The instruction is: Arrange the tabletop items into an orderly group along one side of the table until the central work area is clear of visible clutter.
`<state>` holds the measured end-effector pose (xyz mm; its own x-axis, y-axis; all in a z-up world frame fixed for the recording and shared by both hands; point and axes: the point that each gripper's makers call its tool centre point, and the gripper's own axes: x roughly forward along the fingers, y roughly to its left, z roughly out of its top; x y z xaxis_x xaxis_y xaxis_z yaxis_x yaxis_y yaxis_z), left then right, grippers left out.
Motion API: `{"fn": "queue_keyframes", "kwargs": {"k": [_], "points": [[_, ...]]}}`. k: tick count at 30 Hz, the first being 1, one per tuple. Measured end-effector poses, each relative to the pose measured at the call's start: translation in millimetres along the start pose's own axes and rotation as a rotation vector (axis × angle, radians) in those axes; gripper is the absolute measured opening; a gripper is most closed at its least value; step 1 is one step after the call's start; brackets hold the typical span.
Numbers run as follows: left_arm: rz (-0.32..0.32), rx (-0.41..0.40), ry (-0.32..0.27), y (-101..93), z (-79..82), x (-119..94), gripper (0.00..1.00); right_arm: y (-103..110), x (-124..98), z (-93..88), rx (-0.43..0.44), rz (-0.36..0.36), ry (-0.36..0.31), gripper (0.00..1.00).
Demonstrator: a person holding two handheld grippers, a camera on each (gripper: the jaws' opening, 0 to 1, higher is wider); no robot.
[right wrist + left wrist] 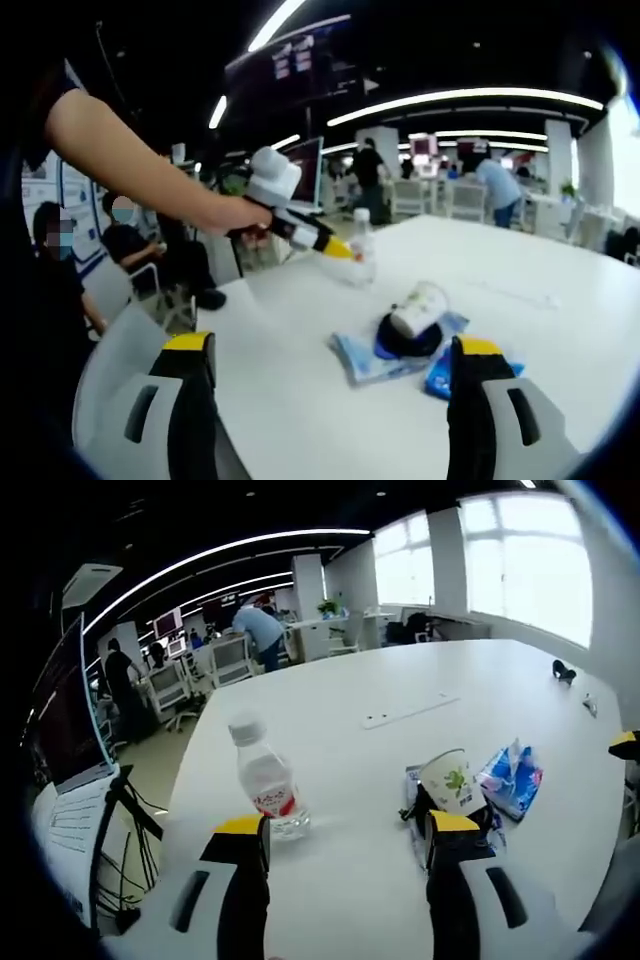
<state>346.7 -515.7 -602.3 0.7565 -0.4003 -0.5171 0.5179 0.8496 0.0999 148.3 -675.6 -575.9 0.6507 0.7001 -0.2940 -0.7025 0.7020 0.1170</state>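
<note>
Clear plastic water bottle (268, 780) stands just beyond the left gripper (345, 830), its jaws wide and empty. One nudge could topple it. The right gripper (330, 370) also gapes near the tilted paper cup (418, 306).

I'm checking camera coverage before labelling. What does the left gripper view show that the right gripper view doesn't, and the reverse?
Left gripper view alone: a small black object at the table's far edge, a power strip mid-table, bright windows, and a laptop on a stand.

Right gripper view alone: the left hand-held gripper seen from outside, held by a hand and reaching to the bottle, plus a seated person.

Both: the white table, the water bottle, the paper cup, and the blue packets.
</note>
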Motion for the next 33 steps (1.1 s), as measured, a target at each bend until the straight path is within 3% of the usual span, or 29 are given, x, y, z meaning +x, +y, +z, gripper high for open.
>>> {"fn": "queue_keyframes", "kwargs": {"k": [10, 18, 33], "points": [[-0.049, 0.008, 0.003, -23.5, 2.5, -2, 0.63, -2, -7, 9.8, 0.003, 0.024, -0.020, 0.92], [-0.084, -0.022, 0.009, -44.4, 2.0, 0, 0.63, -6, -6, 9.0, 0.019, 0.043, -0.004, 0.90], [-0.136, -0.004, 0.052, -77.3, -9.6, 14, 0.60, -20, -6, -0.9, -0.009, 0.035, 0.038, 0.86]]}}
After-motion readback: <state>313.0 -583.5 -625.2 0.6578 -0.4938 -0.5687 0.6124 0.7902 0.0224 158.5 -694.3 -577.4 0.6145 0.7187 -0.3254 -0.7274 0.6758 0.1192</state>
